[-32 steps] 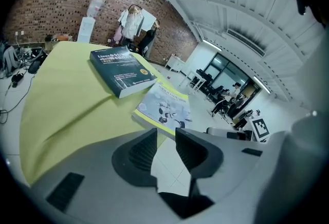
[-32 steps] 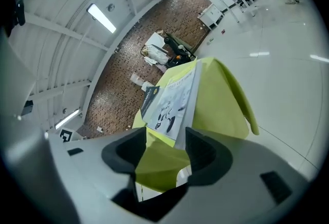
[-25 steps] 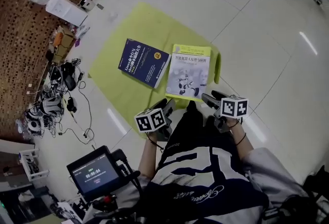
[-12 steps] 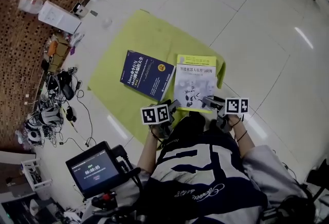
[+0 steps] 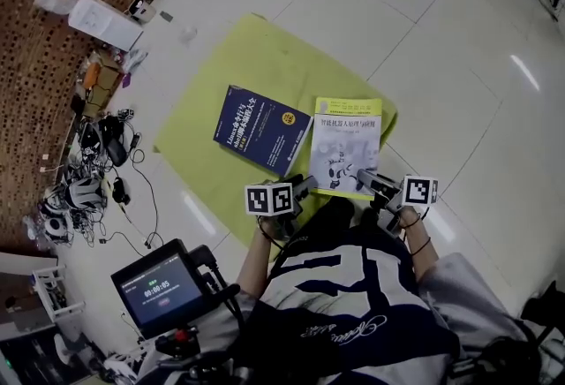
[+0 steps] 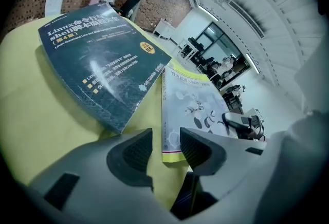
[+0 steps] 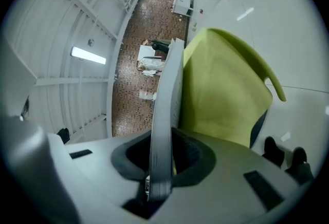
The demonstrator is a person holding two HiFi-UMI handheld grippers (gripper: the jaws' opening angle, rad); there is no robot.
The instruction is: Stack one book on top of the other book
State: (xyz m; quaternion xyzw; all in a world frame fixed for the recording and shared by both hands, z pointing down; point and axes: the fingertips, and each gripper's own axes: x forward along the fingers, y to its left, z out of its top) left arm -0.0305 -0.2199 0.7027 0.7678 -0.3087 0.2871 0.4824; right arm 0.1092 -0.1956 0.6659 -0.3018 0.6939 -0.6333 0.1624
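Flat on the yellow-green cloth point(image 5: 205, 92), dark blue book point(image 5: 261, 129) at left. Near its lower corner, left gripper point(image 5: 304, 190), jaws apart and empty. Just beside, pale book point(image 5: 346, 145), near edge clamped in right gripper point(image 5: 365, 178), jaws just closing onto it.

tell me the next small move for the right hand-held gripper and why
Probably lift the near edge of the pale book: the right hand-held gripper has just closed its jaws on it, and the book lies beside the blue book, not yet stacked.
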